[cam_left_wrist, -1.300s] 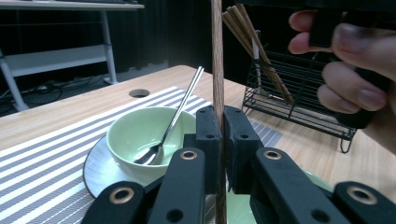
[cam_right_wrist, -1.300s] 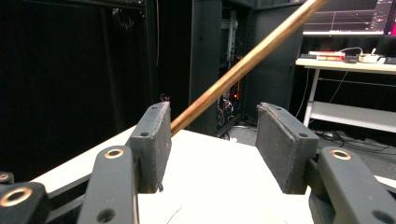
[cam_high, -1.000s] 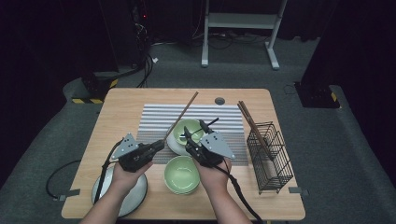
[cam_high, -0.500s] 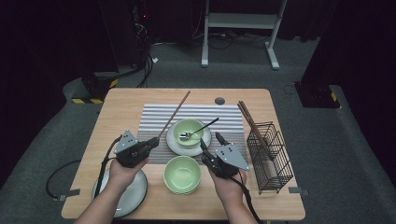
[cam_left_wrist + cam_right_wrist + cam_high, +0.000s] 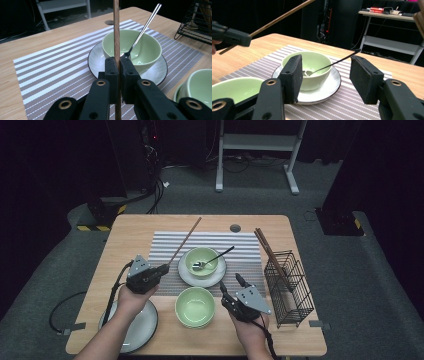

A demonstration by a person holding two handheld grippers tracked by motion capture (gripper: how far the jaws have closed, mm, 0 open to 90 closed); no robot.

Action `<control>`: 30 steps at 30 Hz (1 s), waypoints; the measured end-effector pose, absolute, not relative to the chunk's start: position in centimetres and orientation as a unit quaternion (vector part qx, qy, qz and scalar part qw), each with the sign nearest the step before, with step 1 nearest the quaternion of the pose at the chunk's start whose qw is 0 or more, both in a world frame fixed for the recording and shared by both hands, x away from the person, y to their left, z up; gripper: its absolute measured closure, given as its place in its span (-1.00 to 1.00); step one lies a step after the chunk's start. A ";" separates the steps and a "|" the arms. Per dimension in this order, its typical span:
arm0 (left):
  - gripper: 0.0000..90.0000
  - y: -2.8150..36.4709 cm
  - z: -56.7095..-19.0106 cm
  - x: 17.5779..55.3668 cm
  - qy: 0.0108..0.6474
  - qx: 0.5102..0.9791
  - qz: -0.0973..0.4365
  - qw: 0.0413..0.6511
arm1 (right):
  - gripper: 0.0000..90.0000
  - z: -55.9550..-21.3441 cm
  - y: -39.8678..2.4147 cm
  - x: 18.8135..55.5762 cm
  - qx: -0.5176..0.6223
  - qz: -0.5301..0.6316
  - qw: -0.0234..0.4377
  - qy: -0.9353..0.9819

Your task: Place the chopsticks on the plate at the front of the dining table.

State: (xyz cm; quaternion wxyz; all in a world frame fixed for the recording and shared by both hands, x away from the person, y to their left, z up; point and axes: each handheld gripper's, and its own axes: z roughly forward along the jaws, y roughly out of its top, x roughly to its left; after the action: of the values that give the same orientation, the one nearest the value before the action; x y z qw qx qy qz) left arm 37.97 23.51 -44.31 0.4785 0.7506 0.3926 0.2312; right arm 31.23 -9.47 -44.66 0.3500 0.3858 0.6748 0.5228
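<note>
Chopstick [image 5: 116, 30] clamped in left tool [image 5: 161, 269], slanting toward 1 o'clock over mat [image 5: 165, 251]. Right tool [image 5: 231, 286] drawn back to 5 o'clock of spoon [image 5: 214, 258] bowl [image 5: 202, 260], jaws apart, empty. Spoon probably just released; chopstick likely rack-bound [image 5: 287, 287].

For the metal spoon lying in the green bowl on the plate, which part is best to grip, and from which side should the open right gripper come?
Grip the thin metal spoon by its free handle end, which sticks out over the rim of the pale green bowl toward the wire basket. Probably bring the right gripper from that basket side, fingers across the handle; its head lies low inside the bowl.
</note>
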 end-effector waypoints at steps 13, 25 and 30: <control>0.89 23.6 -46.0 39.8 0.420 0.762 0.216 0.442 | -0.04 -46.8 -10.0 30.5 0.383 0.520 0.352 0.677; 0.89 23.3 -47.3 40.9 0.440 0.774 0.199 0.409 | -0.04 -46.9 -10.2 30.3 0.387 0.522 0.351 0.674; 0.89 23.0 -47.8 41.3 0.446 0.783 0.190 0.389 | -0.04 -47.0 -10.1 30.3 0.384 0.520 0.352 0.677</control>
State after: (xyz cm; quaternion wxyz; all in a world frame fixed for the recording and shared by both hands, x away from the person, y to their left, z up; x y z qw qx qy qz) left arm 41.34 23.04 -47.77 0.3892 0.7834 0.4458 0.1901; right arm 30.26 -10.12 -46.95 0.3521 0.3836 0.6767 0.5205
